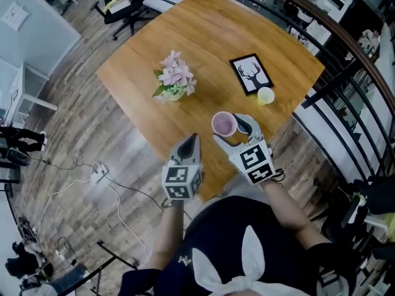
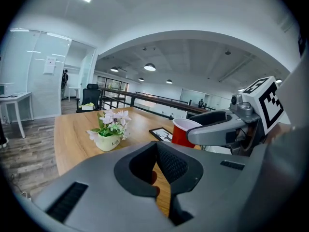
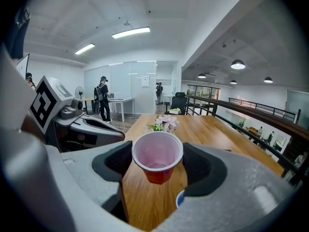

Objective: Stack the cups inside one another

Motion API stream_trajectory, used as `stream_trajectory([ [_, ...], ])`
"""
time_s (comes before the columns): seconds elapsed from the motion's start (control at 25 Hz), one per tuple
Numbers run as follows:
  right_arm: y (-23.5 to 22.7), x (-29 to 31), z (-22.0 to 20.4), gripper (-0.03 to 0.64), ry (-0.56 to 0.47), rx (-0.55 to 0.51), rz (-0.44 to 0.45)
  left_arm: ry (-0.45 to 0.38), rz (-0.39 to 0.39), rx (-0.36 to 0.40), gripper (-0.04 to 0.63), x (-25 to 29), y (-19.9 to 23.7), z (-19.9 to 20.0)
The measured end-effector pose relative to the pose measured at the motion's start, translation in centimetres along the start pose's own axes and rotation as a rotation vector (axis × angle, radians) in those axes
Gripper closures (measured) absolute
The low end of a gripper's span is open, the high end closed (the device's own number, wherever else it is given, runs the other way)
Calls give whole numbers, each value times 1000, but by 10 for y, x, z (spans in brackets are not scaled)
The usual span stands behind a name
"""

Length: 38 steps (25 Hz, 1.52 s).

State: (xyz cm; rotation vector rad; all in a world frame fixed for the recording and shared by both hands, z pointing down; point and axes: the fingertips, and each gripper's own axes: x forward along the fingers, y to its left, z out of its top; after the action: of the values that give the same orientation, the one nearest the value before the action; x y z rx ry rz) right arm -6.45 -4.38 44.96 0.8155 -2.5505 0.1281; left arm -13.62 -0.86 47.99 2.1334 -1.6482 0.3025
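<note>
Red cup (image 3: 158, 154) in R hand-held gripper (image 3: 157, 162), jaws wide

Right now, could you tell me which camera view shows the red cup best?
The right gripper view: the red cup sits between the jaws of the right gripper, mouth visible. The head view shows it small from above; the left gripper view, only part of its side.

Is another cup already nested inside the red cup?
No, the right gripper view looks straight into the red cup held by the right gripper, and its inside is empty.
</note>
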Motion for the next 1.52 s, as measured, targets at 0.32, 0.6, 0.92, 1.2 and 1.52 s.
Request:
stream_trajectory([
  [0.32, -26, -20, -11, 293, -4, 37, -79, 21, -55, 24, 580, 6, -24, 2],
  [0.6, -48, -32, -24, 293, -1, 56, -137, 39, -66, 28, 580, 11, -32, -2],
  [0.92, -69, -38, -35, 293, 13, 72, -178, 40, -80, 32, 580, 20, -37, -7],
  [1.2, -84, -35, -49, 293, 43, 90, -189, 54, -82, 32, 580, 31, -38, -8],
  [1.52, -97, -22, -66, 293, 75, 115, -176, 82, -74, 26, 580, 45, -35, -11],
])
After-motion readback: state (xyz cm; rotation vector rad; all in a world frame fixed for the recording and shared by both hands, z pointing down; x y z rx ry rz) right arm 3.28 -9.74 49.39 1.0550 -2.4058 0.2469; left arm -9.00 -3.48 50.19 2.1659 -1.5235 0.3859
